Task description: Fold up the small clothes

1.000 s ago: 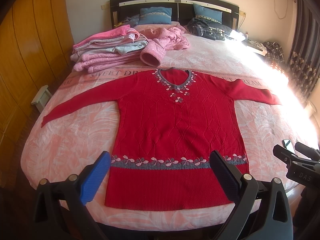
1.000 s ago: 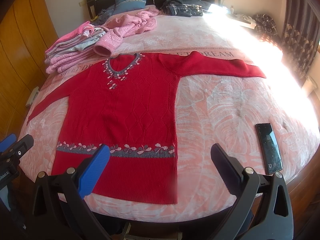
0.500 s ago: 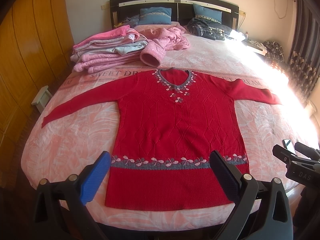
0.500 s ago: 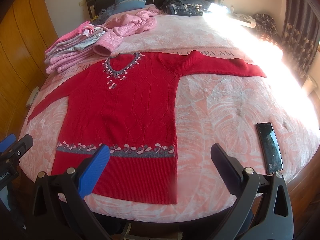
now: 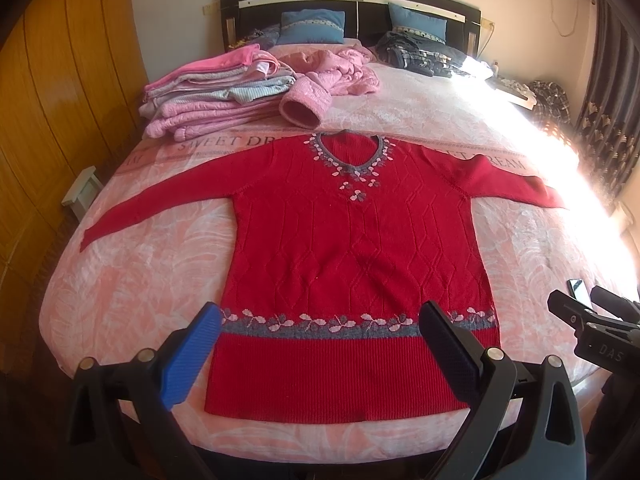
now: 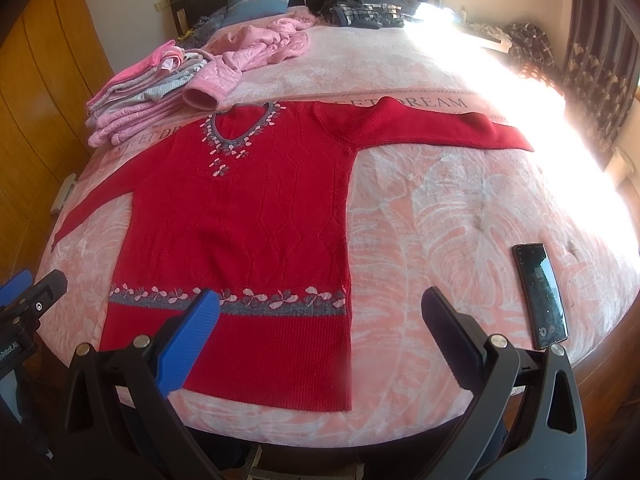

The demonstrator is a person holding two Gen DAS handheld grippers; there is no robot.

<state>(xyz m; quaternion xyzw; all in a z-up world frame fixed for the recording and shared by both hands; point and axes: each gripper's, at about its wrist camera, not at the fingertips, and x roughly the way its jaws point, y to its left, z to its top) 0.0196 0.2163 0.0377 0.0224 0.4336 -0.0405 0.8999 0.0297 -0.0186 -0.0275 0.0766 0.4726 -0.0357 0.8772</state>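
Observation:
A red knitted sweater (image 5: pixel 352 248) (image 6: pixel 244 216) lies flat and face up on the pink bedspread (image 5: pixel 132 280), both sleeves spread out sideways and the hem toward me. It has a grey V-neck with flower trim and a grey flowered band above the hem. My left gripper (image 5: pixel 320 316) hovers open over the hem, nothing between its fingers. My right gripper (image 6: pixel 320 312) is open too, above the sweater's lower right corner and the bare bedspread (image 6: pixel 440 208) beside it. Each gripper shows at the edge of the other's view.
A stack of folded pink and grey clothes (image 5: pixel 208 92) sits at the far left of the bed, a crumpled pink garment (image 5: pixel 332 76) beside it. Dark clothes (image 5: pixel 420 52) and blue pillows (image 5: pixel 312 26) lie by the headboard. A black phone (image 6: pixel 540 294) rests near the right edge. Wooden wardrobe (image 5: pixel 60 100) at left.

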